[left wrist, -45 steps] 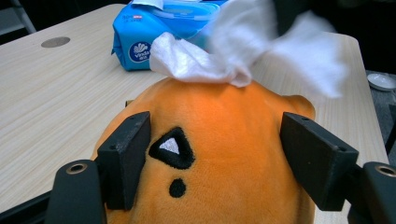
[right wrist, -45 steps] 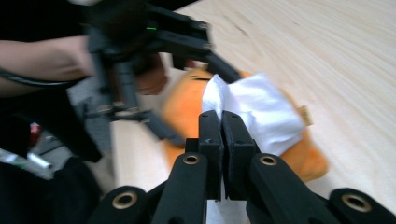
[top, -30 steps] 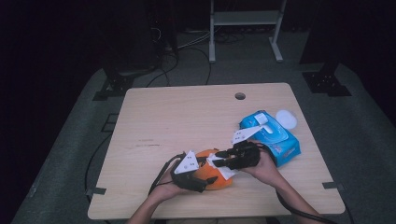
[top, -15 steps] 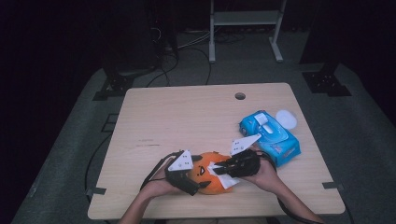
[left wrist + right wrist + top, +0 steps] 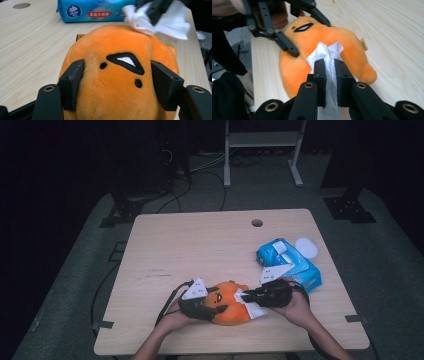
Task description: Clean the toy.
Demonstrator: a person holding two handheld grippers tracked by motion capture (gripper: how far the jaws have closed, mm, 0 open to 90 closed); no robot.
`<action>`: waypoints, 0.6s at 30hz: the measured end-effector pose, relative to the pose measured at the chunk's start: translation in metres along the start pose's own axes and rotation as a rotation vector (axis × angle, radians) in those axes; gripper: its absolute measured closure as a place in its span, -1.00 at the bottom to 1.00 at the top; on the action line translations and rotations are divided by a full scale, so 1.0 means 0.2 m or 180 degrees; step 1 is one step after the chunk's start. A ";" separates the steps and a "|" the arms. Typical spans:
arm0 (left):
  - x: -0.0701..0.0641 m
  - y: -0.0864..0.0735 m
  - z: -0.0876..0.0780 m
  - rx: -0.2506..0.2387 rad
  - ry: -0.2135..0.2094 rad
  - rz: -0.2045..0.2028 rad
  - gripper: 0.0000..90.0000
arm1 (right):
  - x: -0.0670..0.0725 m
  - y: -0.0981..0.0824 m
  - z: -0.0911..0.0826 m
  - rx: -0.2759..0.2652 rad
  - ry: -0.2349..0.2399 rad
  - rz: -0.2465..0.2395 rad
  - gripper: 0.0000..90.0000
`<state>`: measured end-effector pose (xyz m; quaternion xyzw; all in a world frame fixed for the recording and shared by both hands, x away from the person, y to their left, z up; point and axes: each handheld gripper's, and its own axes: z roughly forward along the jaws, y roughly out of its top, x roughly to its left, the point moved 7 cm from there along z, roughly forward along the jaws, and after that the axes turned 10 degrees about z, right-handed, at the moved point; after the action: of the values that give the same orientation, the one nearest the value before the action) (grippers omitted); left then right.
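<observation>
Orange plush toy [image 5: 231,303] lies near the front edge of the tabletop [image 5: 200,245]; we see the left gripper [image 5: 117,80] clamped on its sides. Our right gripper [image 5: 329,75] pinches a white tissue [image 5: 325,53] against the toy's top. A blue wipes pack [image 5: 290,262] sits toward the right edge.

wooden table [image 5: 200,245], black cables [image 5: 200,167], possibly a white stand [image 5: 262,140]

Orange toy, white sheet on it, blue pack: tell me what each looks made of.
Orange toy: soft plush fabric, matte and fuzzy, with stitched eye and dots. White sheet, pinched in the right gripper: thin crumpled tissue or wipe; which, I cannot tell. Blue pack: glossy printed plastic film, judging by its sheen.
</observation>
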<state>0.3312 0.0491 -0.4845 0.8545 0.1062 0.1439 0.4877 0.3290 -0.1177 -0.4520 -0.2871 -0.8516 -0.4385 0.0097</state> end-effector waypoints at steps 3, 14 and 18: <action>0.02 -0.01 0.00 -0.0038 0.0038 -0.0102 -0.28 | 0.10 0.00 0.01 0.0048 0.0143 -0.0126 0.79; 0.04 0.03 -0.07 -0.0143 -0.0023 -0.0065 -0.60 | 0.00 -0.01 0.05 -0.0039 -0.0033 0.0006 0.79; 0.06 0.03 -0.05 -0.0123 0.0111 -0.0026 -0.41 | -0.03 -0.02 0.04 -0.0047 -0.0039 0.0039 0.79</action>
<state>0.3390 0.0589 -0.4730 0.8418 0.1154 0.1589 0.5028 0.3340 -0.1168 -0.4614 -0.2951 -0.8466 -0.4430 0.0050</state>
